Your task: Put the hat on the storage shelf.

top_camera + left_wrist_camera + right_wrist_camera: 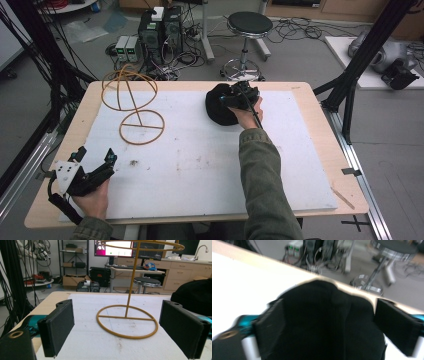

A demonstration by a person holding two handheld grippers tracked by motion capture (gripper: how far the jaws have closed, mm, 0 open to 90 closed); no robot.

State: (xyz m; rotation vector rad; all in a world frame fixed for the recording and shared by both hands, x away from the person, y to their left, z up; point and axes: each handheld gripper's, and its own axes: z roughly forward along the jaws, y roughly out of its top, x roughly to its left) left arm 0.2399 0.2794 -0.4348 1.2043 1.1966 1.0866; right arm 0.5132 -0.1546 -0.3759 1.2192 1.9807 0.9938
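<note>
Black soft fabric cap [220,106] sits right under our right gripper [235,97] — jaws wide, straddling it, not yet pinching — left gripper [97,160] open, well apart.

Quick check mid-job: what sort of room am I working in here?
Most likely a robotics or engineering lab. Desktop computer towers stand on the floor amid loose cables, a lit monitor sits on a desk, and metal storage shelving holds boxes behind the wooden work table.
</note>
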